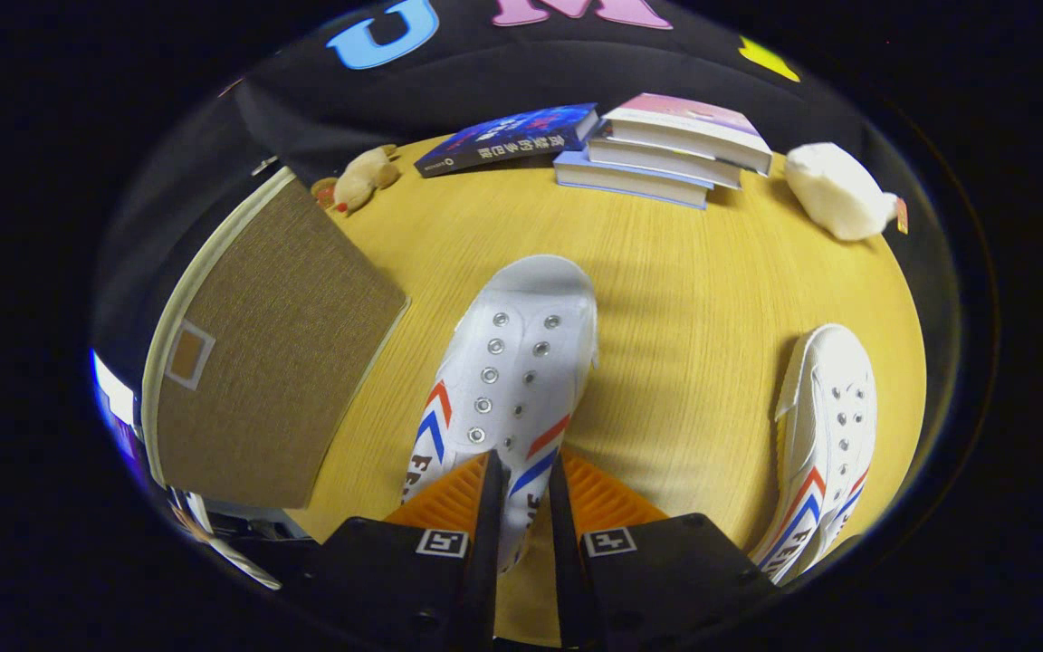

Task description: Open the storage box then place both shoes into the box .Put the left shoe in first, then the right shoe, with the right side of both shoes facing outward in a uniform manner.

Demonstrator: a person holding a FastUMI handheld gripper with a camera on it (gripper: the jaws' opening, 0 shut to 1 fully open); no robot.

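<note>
tool [521, 484] clamps left shoe [508, 371] | storage box [272, 362] lid down

shoe between the gripper [521, 475] fingers [508, 362] – white, red and blue chevron stripes, silver eyelets | second shoe to the right [825, 435] – same white with red-blue stripes | storage box to the left [277, 362] – brown weave, cream trim | counter [684, 299] – pale yellow woodgrain | book beyond [508, 138] – dark blue cover

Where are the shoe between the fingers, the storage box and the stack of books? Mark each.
shoe [512, 362]: gripper view, laced top, heel between the fingers.
storage box [277, 362]: gripper view, brown fabric lid.
stack of books [666, 149]: gripper view, page edges.
</note>
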